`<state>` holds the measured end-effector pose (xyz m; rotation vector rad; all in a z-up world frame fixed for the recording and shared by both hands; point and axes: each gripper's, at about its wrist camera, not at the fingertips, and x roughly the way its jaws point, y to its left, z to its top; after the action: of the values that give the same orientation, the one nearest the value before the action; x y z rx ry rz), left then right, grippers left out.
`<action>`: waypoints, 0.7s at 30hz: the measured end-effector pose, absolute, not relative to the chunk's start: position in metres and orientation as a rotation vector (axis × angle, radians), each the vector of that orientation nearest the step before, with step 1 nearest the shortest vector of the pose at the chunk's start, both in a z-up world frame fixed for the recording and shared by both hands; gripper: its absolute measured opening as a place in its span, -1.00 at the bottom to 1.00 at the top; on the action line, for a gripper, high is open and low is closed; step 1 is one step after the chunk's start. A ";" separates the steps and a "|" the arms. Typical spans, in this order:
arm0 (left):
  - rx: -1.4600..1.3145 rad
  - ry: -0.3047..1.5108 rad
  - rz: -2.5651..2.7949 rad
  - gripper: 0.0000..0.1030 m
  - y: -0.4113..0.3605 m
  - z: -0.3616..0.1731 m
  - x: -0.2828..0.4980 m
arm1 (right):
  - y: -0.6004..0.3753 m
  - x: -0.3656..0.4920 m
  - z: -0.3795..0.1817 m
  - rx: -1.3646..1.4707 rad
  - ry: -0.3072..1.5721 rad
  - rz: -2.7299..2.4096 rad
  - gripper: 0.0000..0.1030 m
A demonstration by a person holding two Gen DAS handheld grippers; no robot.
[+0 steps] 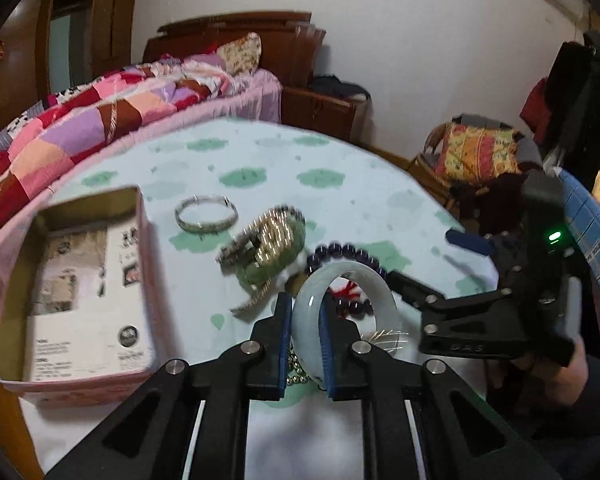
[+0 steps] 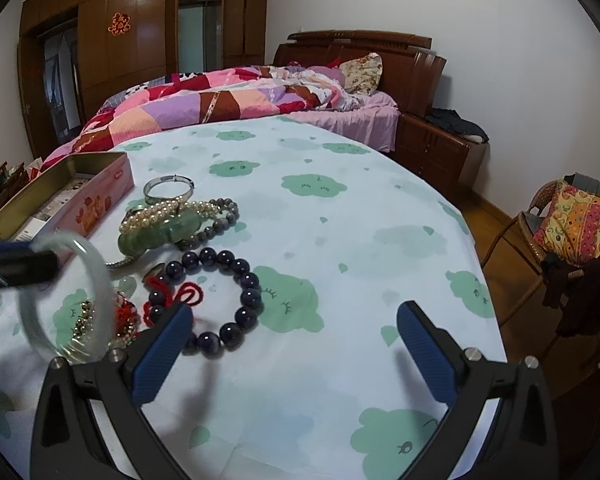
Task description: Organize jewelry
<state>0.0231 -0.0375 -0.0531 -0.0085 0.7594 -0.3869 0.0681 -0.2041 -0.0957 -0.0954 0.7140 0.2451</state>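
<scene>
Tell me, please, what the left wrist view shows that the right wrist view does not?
Only the left view shows the left gripper pinching the pale bangle head-on, and the tin's printed bottom. Only the right view shows the right gripper open above the cloth, and the whole purple bracelet. Both show the bangle, tin, silver bangle and green bracelet.

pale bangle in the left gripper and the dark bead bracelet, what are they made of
The pale translucent ring bangle, clamped in the left gripper, looks like polished jade or glass: milky, glossy, light passing through. The dark purple round-bead bracelet looks like polished stone, perhaps amethyst, or glass: each bead shows a bright highlight.
</scene>
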 end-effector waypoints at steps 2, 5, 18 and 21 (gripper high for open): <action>-0.009 0.730 -0.374 -0.76 -0.034 -0.045 0.021 | -0.204 0.073 -0.094 -0.103 0.729 0.251 1.00; -0.010 0.698 -0.360 -0.76 -0.029 -0.035 0.021 | -0.202 0.082 -0.090 -0.130 0.757 0.267 0.86; -0.065 0.723 -0.336 -0.76 -0.010 -0.040 0.030 | -0.177 0.105 -0.101 -0.219 0.889 0.420 -0.70; -0.071 0.712 -0.320 -0.76 -0.003 -0.035 0.031 | -0.182 0.093 -0.088 -0.193 0.837 0.437 -0.70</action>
<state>0.0310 -0.0029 -0.0347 -0.0707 0.7116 -0.3202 0.0927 -0.1818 -0.0877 -0.1930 0.8374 0.4367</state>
